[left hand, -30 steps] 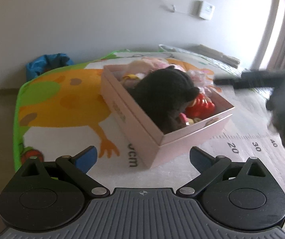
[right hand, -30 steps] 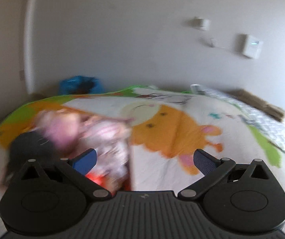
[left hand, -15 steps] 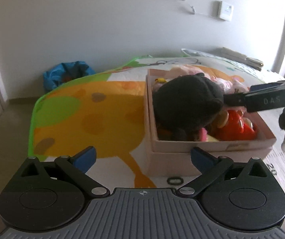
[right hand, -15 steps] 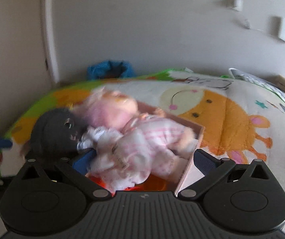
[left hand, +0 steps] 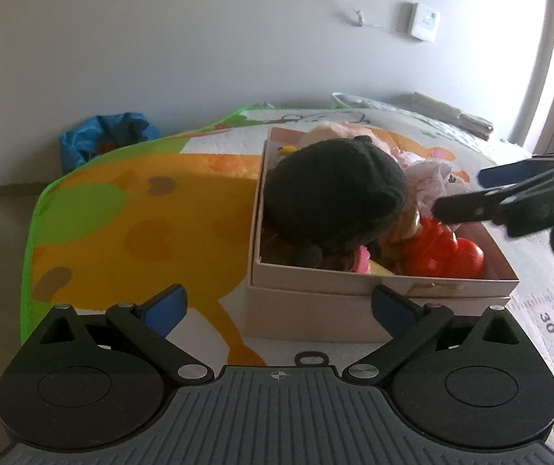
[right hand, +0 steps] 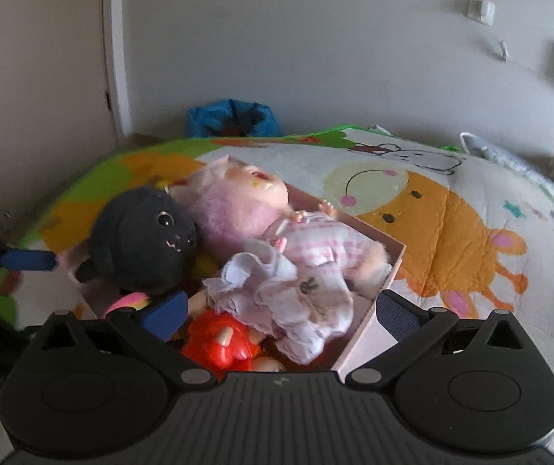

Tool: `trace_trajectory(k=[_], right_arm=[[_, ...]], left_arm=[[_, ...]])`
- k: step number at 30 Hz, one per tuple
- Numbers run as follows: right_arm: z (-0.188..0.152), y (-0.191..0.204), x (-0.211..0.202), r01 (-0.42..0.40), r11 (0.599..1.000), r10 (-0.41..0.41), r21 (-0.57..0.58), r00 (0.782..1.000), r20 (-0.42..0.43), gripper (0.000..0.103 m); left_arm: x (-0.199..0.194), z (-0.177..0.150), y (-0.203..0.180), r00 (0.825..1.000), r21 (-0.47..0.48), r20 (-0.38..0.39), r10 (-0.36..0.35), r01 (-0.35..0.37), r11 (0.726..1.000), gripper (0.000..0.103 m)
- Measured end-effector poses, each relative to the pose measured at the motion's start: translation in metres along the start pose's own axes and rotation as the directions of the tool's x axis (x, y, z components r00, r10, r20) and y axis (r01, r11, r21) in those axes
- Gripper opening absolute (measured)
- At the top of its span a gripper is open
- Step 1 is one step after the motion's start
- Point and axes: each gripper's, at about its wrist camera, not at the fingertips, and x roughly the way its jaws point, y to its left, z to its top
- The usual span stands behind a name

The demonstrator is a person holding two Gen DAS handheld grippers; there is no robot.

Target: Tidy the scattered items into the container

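Both cameras have swung closer to the box [left hand: 377, 312], and your right gripper [right hand: 277, 312] now hangs over its toys, jaws apart and empty. Your left gripper [left hand: 278, 308] is open too, just short of the box. One small dark ring [left hand: 311, 358] lies on the mat [left hand: 129, 209] beneath it: light, rigid, likely slippery. Pinch across its rim.

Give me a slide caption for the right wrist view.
Open right gripper above pink box packed with black plush, doll and red toy.
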Motion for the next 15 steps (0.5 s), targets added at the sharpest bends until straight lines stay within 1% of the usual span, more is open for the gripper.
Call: trace_trajectory(k=[1,2,4,6,7,9,10,11,12,13,14,15], right_arm=[[0.001,0.000,0.008,-0.014,1.000,0.014,0.012,1.000,-0.025,0.103],[0.000,0.000,0.010,-0.006,1.000,0.006,0.012,0.999,-0.039,0.103],[-0.006,0.004,0.007,0.017,0.999,-0.020,-0.051,0.998,-0.052,0.103],[-0.013,-0.001,-0.002,0.023,0.997,-0.028,-0.068,0.998,-0.064,0.103],[-0.017,-0.004,-0.007,0.047,0.996,-0.051,-0.078,0.997,-0.061,0.103],[-0.027,-0.010,-0.021,0.126,0.987,-0.131,-0.103,0.990,-0.042,0.103],[-0.032,-0.014,-0.025,0.199,0.972,-0.203,-0.121,0.979,-0.024,0.103],[-0.037,-0.018,-0.031,0.251,0.958,-0.253,-0.136,0.967,0.000,0.103],[-0.041,-0.023,-0.036,0.285,0.949,-0.287,-0.134,0.958,0.002,0.103],[-0.043,-0.029,-0.041,0.278,0.954,-0.279,-0.114,0.960,0.008,0.103],[-0.044,-0.036,-0.047,0.238,0.968,-0.238,-0.080,0.971,0.014,0.103],[-0.042,-0.043,-0.052,0.215,0.976,-0.215,-0.032,0.977,0.019,0.103]], left_arm=[[0.000,0.000,-0.002,1.000,0.003,0.000,0.004,-0.004,1.000,0.103],[0.000,0.000,-0.002,1.000,0.005,-0.001,0.007,-0.007,1.000,0.103],[0.000,0.000,-0.003,1.000,0.005,-0.005,0.013,-0.013,1.000,0.103],[-0.001,-0.001,-0.002,1.000,0.006,-0.009,0.015,-0.015,1.000,0.103],[-0.001,-0.001,-0.001,1.000,0.006,-0.010,0.014,-0.014,1.000,0.103],[-0.003,-0.001,0.001,1.000,-0.001,-0.009,-0.006,0.006,1.000,0.103],[-0.003,-0.001,0.002,1.000,-0.004,-0.008,-0.017,0.017,1.000,0.103],[-0.004,0.000,0.002,0.999,-0.001,-0.011,-0.036,0.036,0.999,0.103],[-0.004,-0.001,0.000,0.999,0.005,-0.011,-0.048,0.048,0.999,0.103],[-0.003,-0.001,-0.002,0.999,0.013,-0.009,-0.049,0.049,0.999,0.103],[-0.001,-0.001,-0.005,0.999,0.021,-0.010,-0.049,0.049,0.999,0.103],[0.000,-0.001,-0.006,0.998,0.023,-0.011,-0.054,0.055,0.998,0.103]])
